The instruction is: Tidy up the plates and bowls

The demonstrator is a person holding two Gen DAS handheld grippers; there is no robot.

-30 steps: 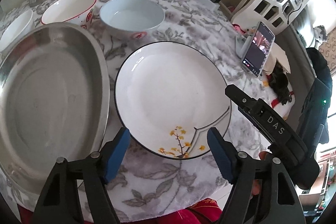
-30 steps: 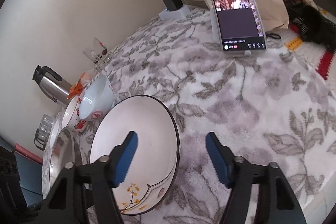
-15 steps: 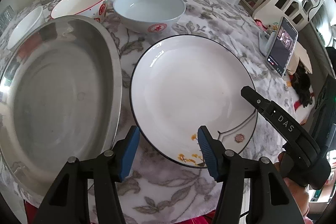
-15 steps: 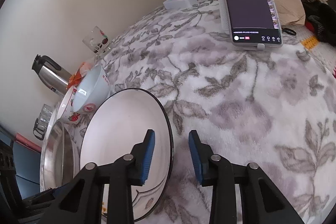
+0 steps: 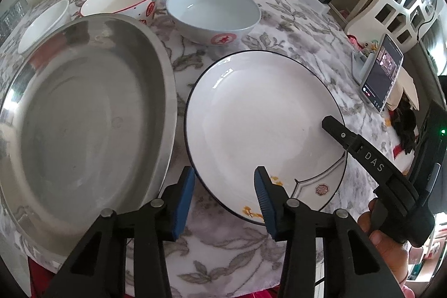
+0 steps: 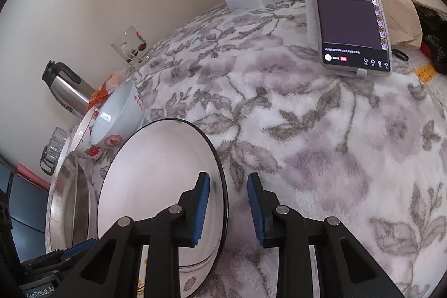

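Nothing stacked yet. White plate [image 5: 262,124] lies flat at table centre, steel basin [image 5: 81,113] at its 9 o'clock, bowls [image 5: 213,13] at 12. Left gripper [image 5: 223,192] and right gripper [image 6: 228,203] have just been closing, each straddling the plate's rim, part-open, pads not clearly pressing. Lift pending.
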